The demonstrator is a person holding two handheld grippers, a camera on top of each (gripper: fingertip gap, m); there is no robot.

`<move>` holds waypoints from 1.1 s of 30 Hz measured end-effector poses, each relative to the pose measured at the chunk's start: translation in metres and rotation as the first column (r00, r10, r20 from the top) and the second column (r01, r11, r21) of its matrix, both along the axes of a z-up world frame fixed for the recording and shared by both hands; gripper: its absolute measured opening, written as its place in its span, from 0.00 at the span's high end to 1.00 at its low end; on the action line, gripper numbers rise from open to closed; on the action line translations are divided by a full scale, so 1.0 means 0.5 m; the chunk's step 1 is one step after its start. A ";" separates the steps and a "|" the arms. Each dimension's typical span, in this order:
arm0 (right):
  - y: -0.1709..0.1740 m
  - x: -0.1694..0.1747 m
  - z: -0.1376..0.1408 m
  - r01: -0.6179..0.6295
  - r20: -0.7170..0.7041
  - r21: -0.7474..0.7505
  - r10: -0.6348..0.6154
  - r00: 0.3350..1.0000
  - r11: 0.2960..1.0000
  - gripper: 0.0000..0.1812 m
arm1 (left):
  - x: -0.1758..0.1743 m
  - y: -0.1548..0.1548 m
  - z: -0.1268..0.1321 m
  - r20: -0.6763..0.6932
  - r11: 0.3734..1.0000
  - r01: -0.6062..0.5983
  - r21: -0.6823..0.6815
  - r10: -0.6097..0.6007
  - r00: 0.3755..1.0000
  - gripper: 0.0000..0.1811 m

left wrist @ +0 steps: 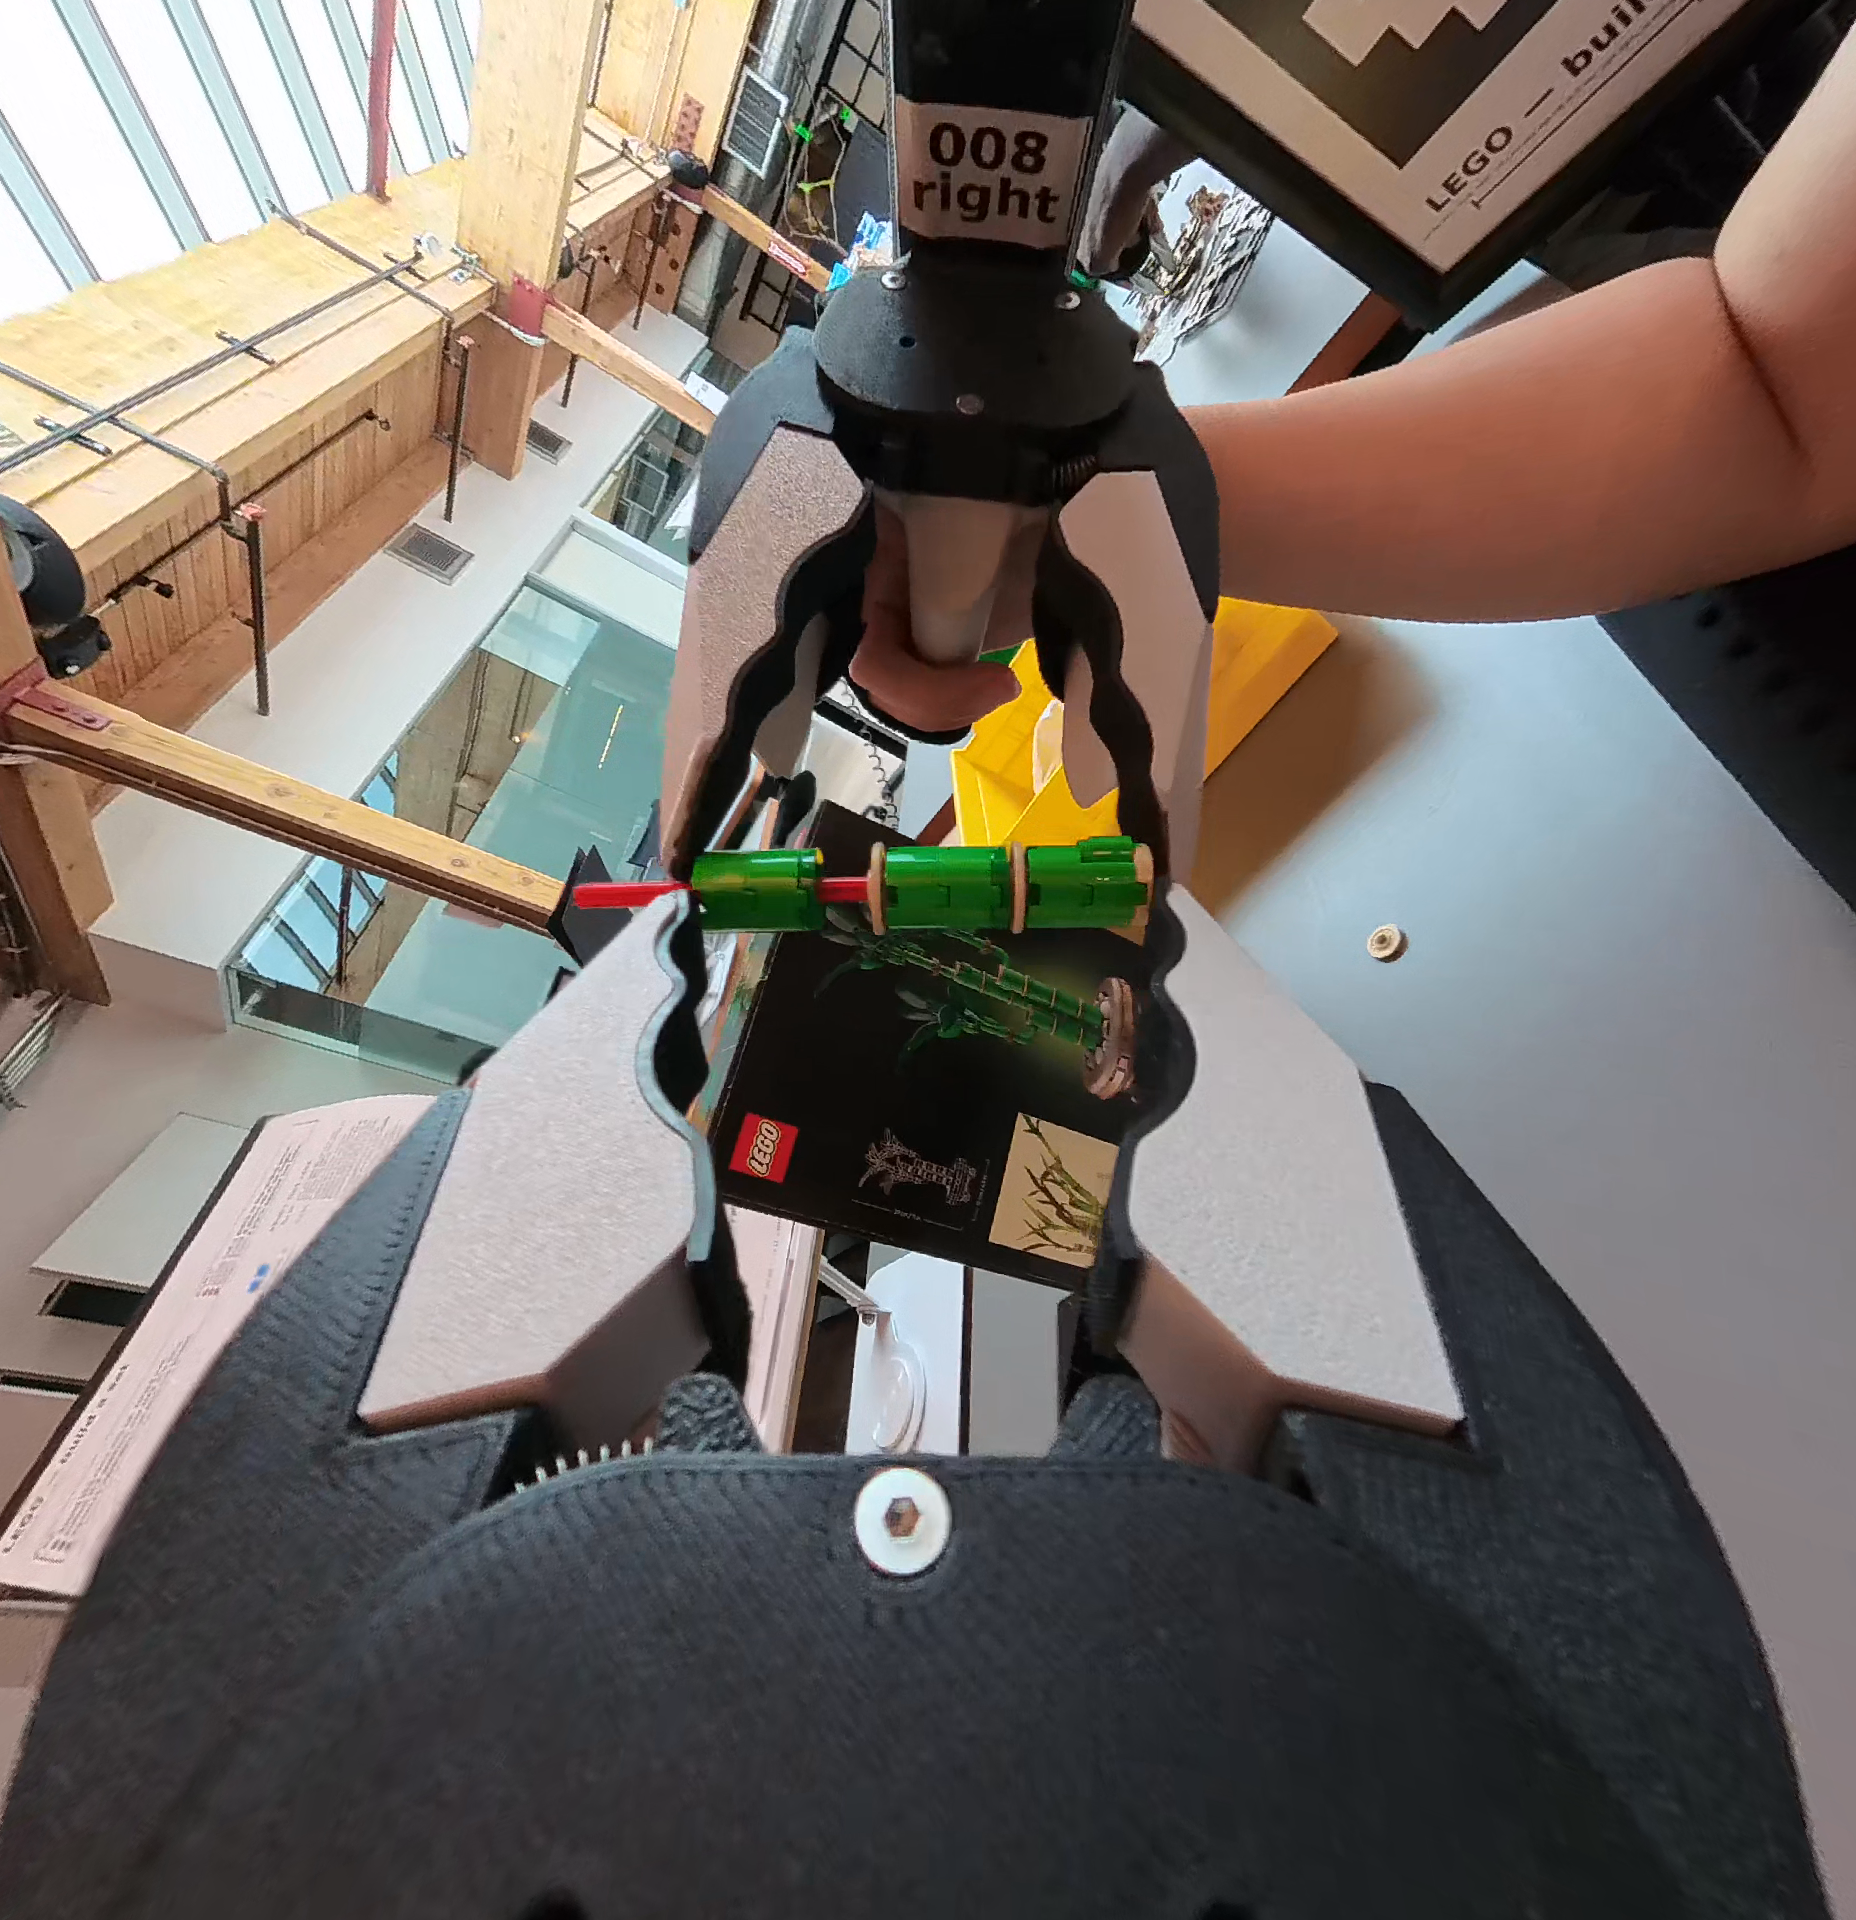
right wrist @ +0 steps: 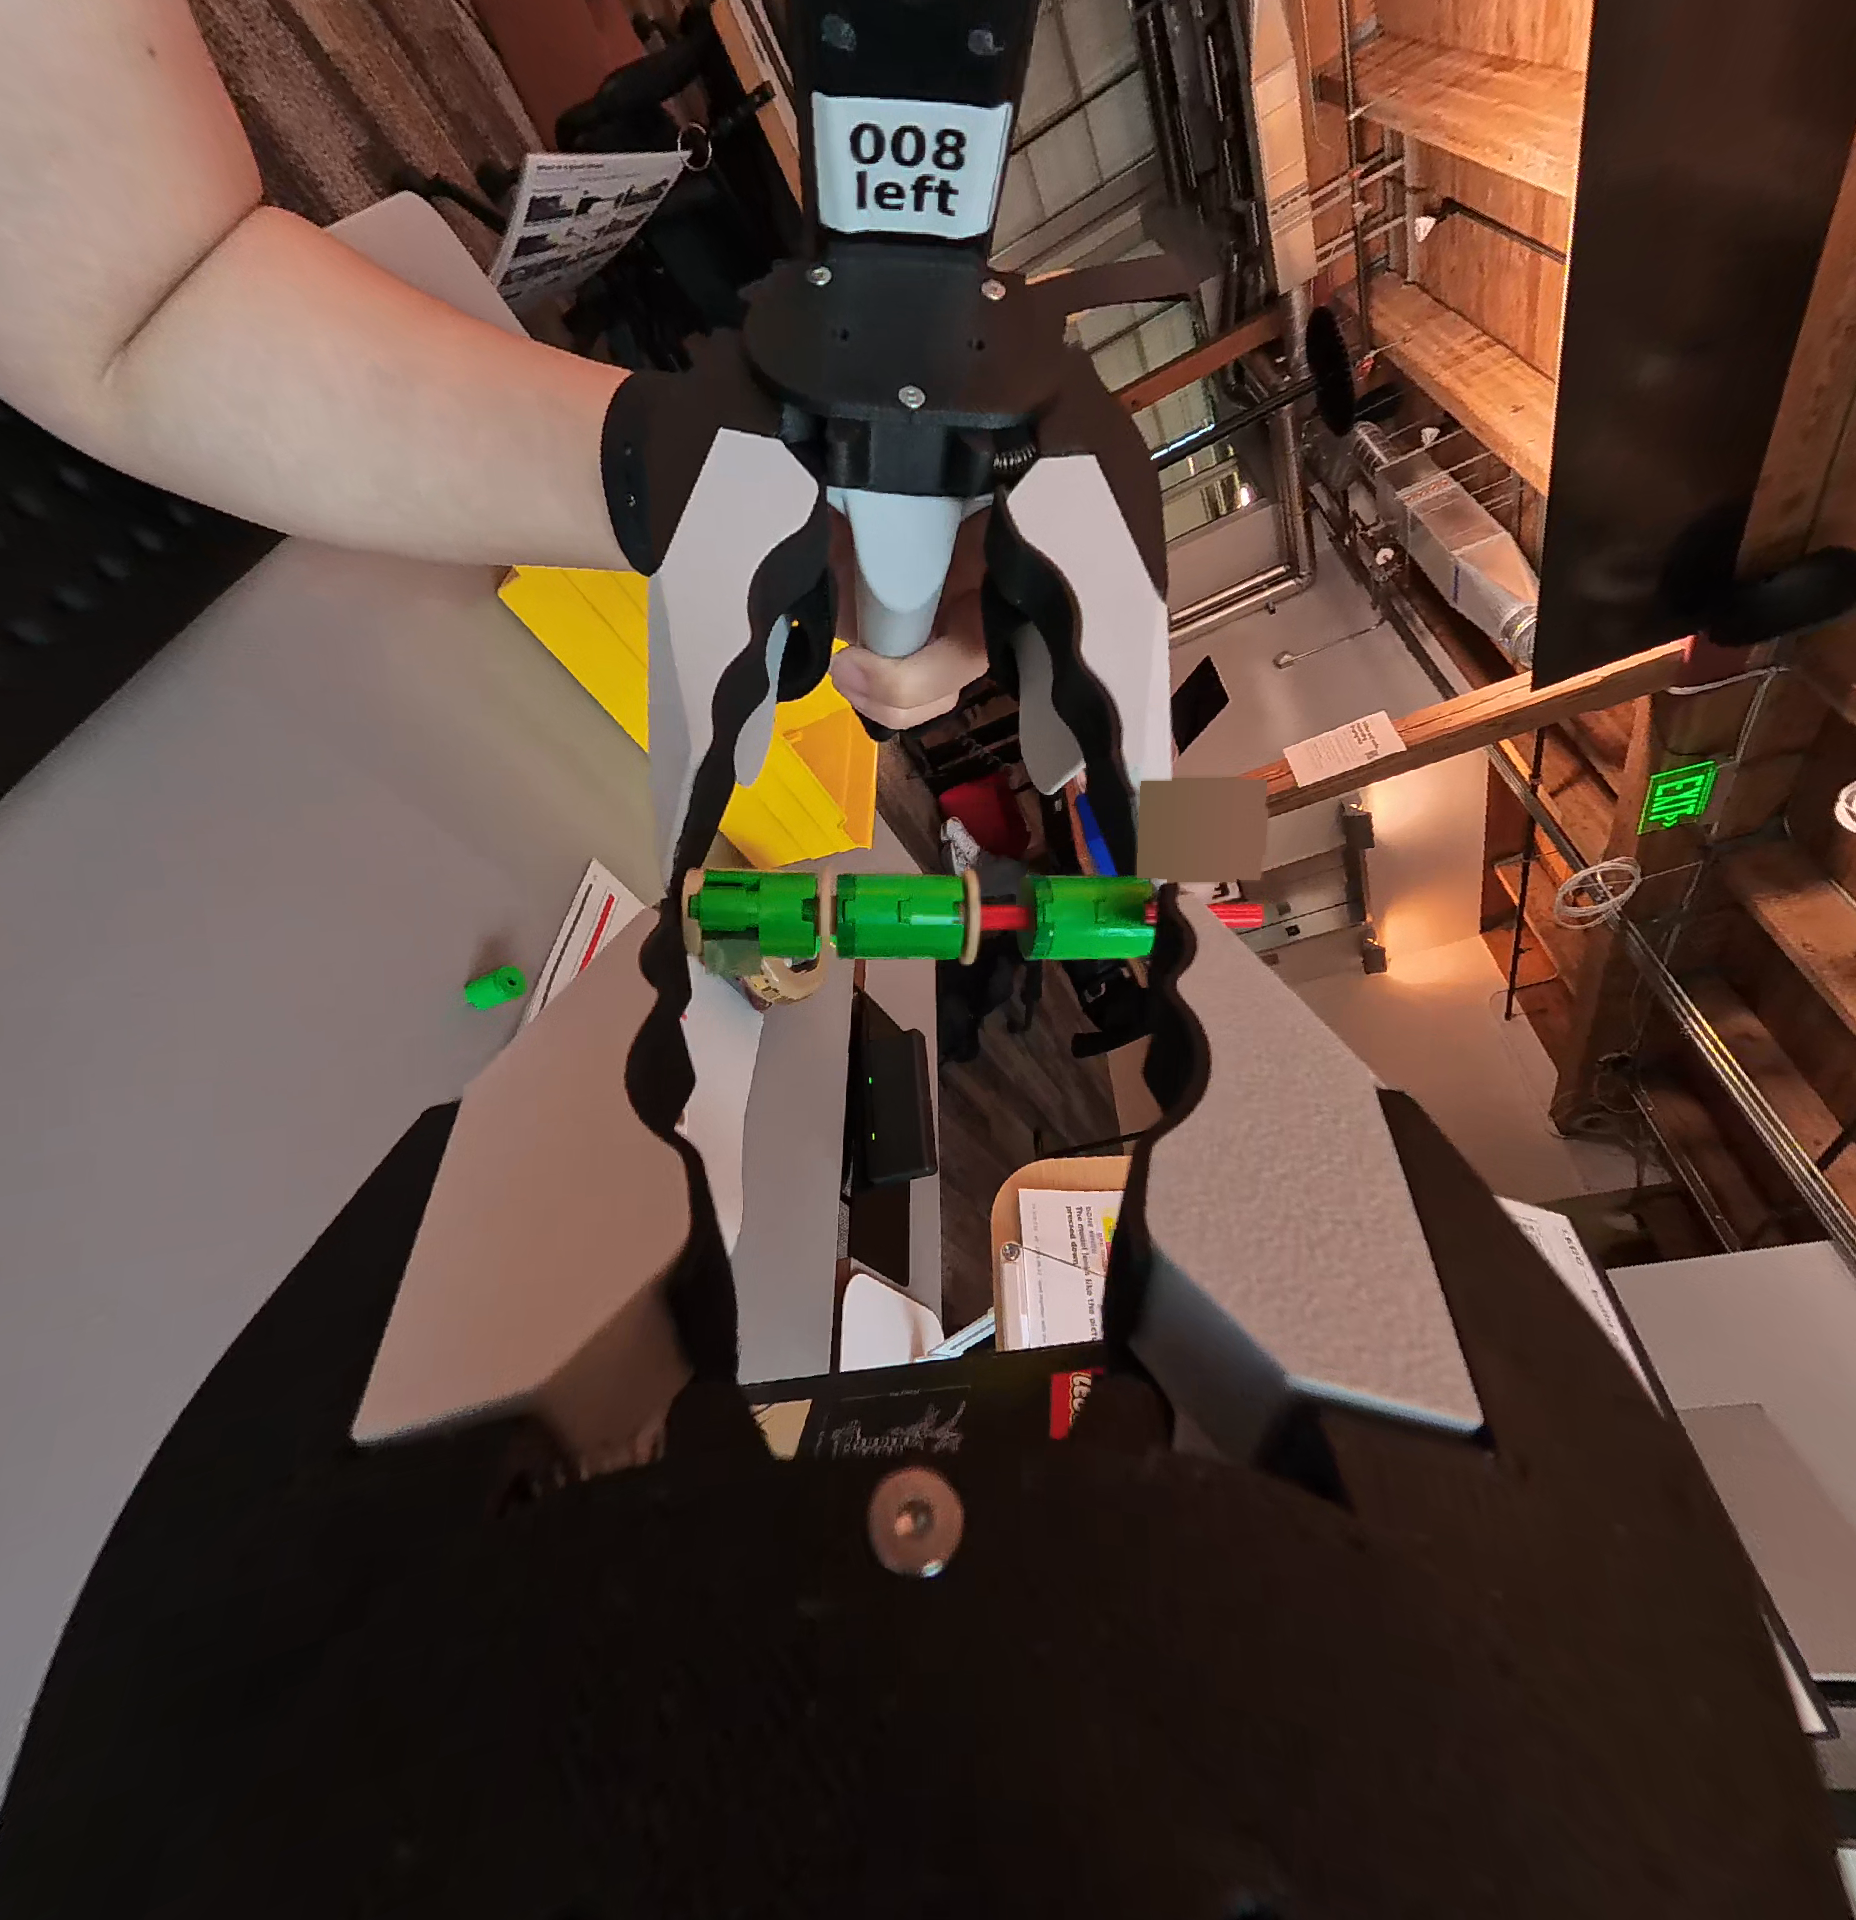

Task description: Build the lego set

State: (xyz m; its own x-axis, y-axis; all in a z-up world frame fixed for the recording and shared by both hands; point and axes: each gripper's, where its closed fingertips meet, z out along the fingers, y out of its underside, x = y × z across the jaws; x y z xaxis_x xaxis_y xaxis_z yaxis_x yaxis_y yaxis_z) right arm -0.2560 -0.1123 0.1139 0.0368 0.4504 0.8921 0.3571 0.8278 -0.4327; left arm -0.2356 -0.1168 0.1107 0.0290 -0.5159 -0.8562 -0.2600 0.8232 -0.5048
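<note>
Both grippers meet tip to tip up in the air over the grey table (left wrist: 1526,935). The left gripper (left wrist: 919,914) and right gripper (right wrist: 919,914) each pinch the green bamboo stalk (left wrist: 919,886) end to end, red axle (left wrist: 617,894) poking out. A loose green piece (right wrist: 494,986) and tan round piece (left wrist: 1385,942) sit on the table.

The left gripper (left wrist: 919,914) and the right gripper (right wrist: 908,920) point at each other, tip to tip, up in the air. Each one has its two fingers spread wide, with the tips pressing on the ends of a green stick. A bare arm (left wrist: 1526,468) reaches in from the side, and a hand (right wrist: 903,691) holds each handle.
</note>
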 end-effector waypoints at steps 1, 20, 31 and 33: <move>-0.001 -0.001 -0.003 -0.002 0.009 -0.003 0.002 1.000 1.000 0.51 | 0.001 0.000 -0.002 -0.006 1.000 -0.003 -0.004 0.003 1.000 0.54; -0.010 0.008 0.003 -0.009 0.010 -0.038 0.009 1.000 0.999 0.53 | 0.009 -0.011 0.003 0.007 0.998 0.021 -0.067 -0.021 1.000 0.54; -0.013 0.011 0.005 -0.017 0.006 -0.044 0.017 1.000 0.999 0.53 | 0.012 -0.014 0.006 0.019 0.996 0.031 -0.083 -0.029 0.999 0.54; -0.011 0.012 0.005 -0.014 0.008 -0.045 0.014 1.000 0.999 0.53 | 0.013 -0.014 0.005 0.018 0.996 0.029 -0.086 -0.027 0.999 0.54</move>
